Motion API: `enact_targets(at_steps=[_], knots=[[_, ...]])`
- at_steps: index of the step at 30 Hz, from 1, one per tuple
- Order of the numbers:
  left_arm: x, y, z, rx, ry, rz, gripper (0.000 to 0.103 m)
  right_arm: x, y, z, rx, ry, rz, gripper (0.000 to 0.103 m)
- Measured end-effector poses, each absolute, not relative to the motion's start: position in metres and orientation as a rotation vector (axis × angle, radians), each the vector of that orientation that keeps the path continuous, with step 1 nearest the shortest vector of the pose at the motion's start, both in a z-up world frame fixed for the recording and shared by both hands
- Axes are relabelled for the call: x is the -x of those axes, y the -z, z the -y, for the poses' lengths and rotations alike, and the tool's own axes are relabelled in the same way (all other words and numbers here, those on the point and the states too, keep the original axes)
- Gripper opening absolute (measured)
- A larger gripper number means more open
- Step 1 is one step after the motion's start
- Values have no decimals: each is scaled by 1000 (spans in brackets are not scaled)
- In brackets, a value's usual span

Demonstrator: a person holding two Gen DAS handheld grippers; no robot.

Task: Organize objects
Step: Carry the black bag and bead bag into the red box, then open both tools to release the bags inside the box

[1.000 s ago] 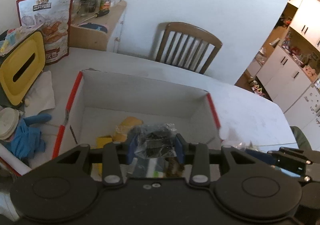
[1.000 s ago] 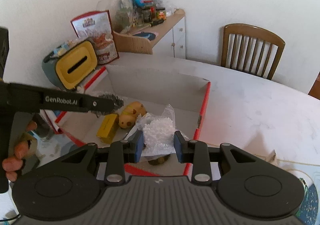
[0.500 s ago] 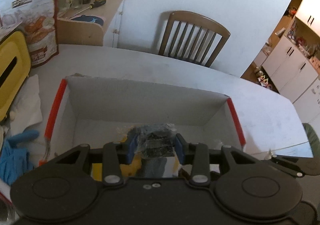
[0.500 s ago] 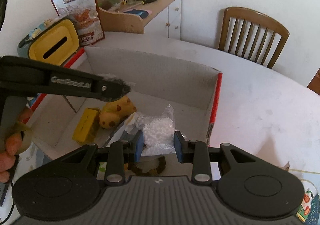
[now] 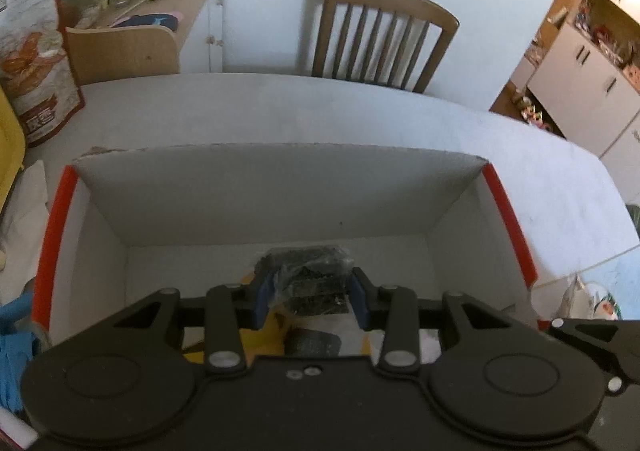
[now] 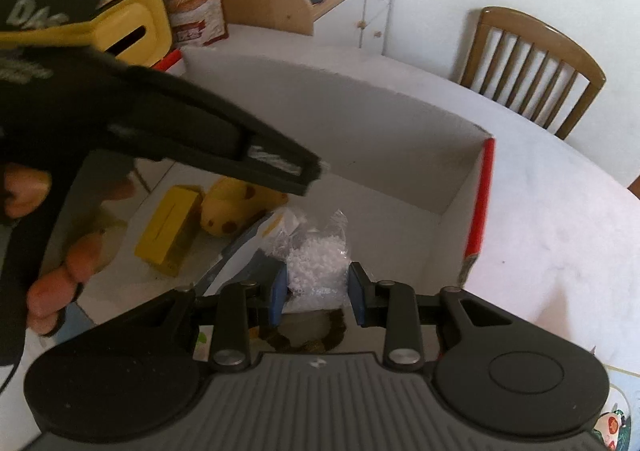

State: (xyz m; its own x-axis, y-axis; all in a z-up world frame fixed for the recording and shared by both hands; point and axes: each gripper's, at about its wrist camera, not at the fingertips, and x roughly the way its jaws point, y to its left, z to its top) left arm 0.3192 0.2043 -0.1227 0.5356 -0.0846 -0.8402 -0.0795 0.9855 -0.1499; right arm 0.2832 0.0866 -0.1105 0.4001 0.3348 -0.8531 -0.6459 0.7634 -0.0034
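An open cardboard box [image 5: 280,195] with red side edges stands on the white table; it also shows in the right wrist view [image 6: 400,131]. My left gripper [image 5: 310,297] is shut on a clear bag of dark pieces [image 5: 308,279] and holds it over the box's inside. My right gripper [image 6: 318,295] is shut on a clear bag of white beads [image 6: 316,271], also over the box. In the box lie a yellow block [image 6: 170,235], a yellow spotted plush toy [image 6: 232,207] and a white and blue packet [image 6: 256,247]. The left gripper's body [image 6: 160,131] crosses the right wrist view.
A wooden chair [image 5: 380,35] stands behind the table. A snack bag [image 5: 32,63] and a yellow-lidded container [image 6: 132,31] stand left of the box. A side cabinet [image 5: 160,23] holds jars and a screwdriver. Blue cloth [image 5: 12,343] lies at the left.
Both grippers have moved forward and lower over the box with their bags. The left gripper's body now crosses closer in the right wrist view.
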Motion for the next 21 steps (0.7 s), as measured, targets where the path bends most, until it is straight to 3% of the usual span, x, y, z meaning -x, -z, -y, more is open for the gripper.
enact_targets(at_steps=[16,21], knots=[[-325,130,-197,140,19,-1040,40,-278,117,-87,364,-642,-1010,32],[-323,128,-197,140,13,-1037,48,-276,110,-81,338,-640,-1001,32]])
